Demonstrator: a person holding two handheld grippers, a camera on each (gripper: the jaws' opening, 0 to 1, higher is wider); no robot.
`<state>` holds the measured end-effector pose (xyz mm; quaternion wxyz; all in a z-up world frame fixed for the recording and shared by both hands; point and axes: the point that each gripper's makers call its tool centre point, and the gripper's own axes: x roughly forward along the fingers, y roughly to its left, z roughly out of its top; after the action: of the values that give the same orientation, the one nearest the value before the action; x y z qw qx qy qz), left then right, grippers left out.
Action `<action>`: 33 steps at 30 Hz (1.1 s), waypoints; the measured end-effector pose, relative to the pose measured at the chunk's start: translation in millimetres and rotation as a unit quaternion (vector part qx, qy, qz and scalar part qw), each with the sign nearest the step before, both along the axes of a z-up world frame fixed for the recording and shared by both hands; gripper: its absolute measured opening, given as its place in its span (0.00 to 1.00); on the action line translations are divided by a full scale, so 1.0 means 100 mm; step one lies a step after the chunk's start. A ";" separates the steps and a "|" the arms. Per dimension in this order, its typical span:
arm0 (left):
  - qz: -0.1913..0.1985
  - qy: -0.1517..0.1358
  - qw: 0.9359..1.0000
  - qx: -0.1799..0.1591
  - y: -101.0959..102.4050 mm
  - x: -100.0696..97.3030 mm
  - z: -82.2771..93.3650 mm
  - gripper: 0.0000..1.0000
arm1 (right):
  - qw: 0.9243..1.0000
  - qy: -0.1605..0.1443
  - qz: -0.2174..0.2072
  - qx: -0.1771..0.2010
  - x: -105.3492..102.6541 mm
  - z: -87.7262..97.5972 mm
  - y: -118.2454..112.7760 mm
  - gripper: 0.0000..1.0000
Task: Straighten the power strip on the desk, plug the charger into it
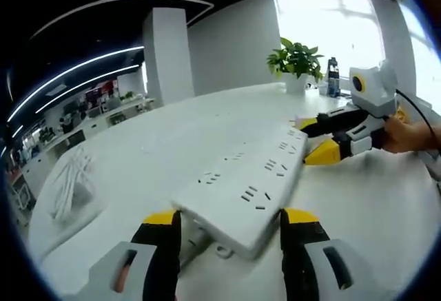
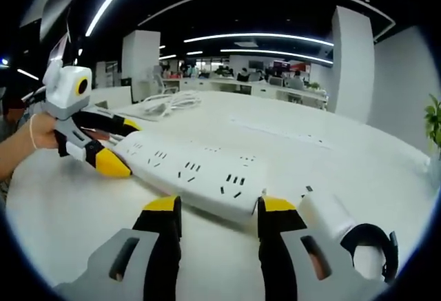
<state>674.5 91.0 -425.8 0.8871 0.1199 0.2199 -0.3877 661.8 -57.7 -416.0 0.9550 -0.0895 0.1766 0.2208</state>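
A long white power strip (image 1: 255, 170) lies on the white desk (image 1: 372, 204), running away from my left gripper (image 1: 231, 222), whose yellow-tipped jaws press both sides of its near end. At the strip's far end my right gripper (image 1: 315, 139), held by a hand, clamps it between its jaws. In the right gripper view the power strip (image 2: 200, 167) runs leftward from my right gripper (image 2: 219, 208) to my left gripper (image 2: 117, 146). A white charger (image 2: 331, 215) with a black cable loop (image 2: 368, 246) lies on the desk just right of my right jaw.
A bundle of white cable (image 1: 69, 184) lies at the desk's left side, and again as a bundle of white cable (image 2: 165, 105) behind the strip. A potted plant (image 1: 296, 60) and a bottle (image 1: 333, 77) stand at the far edge by the window. Office desks fill the background.
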 end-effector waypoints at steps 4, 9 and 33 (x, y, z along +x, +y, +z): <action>-0.005 -0.001 1.000 0.003 -0.02 0.02 -0.01 0.59 | 1.000 -0.002 -0.009 -0.002 0.01 0.00 -0.03 0.40; -0.007 -0.008 1.000 0.006 -0.05 0.05 -0.02 0.59 | 1.000 -0.004 -0.016 -0.003 0.00 0.00 -0.06 0.38; -0.016 -0.008 1.000 -0.006 -0.15 0.10 -0.03 0.59 | 1.000 -0.005 -0.028 -0.007 -0.05 -0.02 -0.14 0.38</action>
<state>684.8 75.7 -428.4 0.8832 0.1214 0.2082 -0.4022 656.7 -71.9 -417.7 0.9609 -0.0926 0.1762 0.1922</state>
